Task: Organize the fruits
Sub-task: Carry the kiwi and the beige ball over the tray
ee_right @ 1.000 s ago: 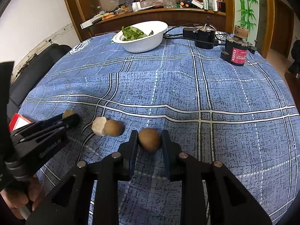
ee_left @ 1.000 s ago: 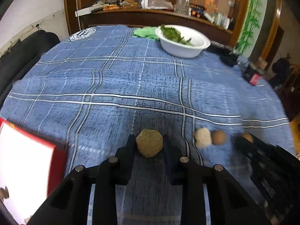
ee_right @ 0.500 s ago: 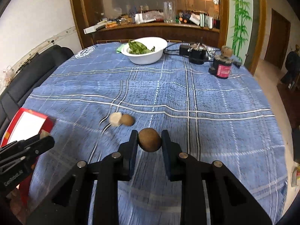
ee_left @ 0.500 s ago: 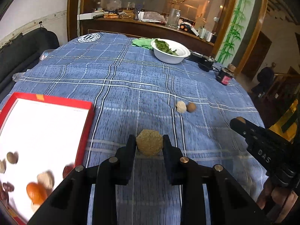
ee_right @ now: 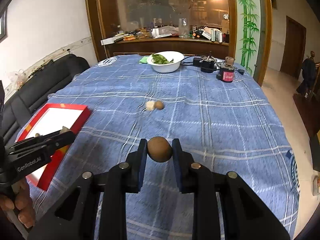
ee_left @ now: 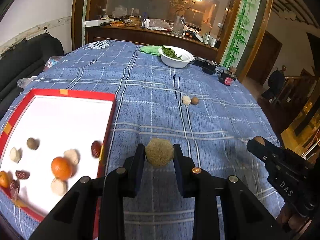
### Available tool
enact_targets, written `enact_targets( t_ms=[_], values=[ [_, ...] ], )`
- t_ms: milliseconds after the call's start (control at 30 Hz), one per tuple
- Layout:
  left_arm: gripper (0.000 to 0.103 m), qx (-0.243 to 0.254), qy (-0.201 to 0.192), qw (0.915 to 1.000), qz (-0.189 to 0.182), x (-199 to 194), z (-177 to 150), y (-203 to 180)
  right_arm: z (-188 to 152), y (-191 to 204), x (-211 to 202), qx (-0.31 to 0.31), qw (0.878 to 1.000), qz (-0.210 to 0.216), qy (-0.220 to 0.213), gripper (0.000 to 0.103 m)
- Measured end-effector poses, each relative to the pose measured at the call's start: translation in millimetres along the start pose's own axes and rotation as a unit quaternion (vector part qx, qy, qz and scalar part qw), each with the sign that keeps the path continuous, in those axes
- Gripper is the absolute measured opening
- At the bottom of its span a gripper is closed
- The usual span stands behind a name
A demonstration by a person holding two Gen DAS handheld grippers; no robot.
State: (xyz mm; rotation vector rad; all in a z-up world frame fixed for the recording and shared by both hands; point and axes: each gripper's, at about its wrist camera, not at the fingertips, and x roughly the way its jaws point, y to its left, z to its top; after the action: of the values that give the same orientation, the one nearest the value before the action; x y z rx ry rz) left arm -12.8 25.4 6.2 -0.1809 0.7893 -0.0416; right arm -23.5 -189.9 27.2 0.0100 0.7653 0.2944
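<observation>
Red tray (ee_left: 86,95) now nearer left tongs (ee_left: 159,154) w/ fruit, table farther below.

A white bowl (ee_right: 165,64) (holding green leaves) sits beside a red-labelled jar (ee_right: 226,72) on the blue checked tablecloth (ee_right: 220,120).

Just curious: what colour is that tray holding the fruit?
Red rim, white inside: the tray shows best in the left wrist view.

Both wrist views sit close behind their tool fingers, raised above the table (ee_left: 160,92), facing the far sideboard; both share the white bowl (ee_left: 176,58) and red tray (ee_right: 80,110)
</observation>
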Motion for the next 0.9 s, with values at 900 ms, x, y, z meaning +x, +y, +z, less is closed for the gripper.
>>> enact_targets(
  t_ms=[900],
  values=[
    [0.027, -0.039, -0.017, 0.9982, 0.042, -42, -17, 53, -20, 87, -20, -0.056, 0.996, 0.063, -0.002, 0.027]
  ],
)
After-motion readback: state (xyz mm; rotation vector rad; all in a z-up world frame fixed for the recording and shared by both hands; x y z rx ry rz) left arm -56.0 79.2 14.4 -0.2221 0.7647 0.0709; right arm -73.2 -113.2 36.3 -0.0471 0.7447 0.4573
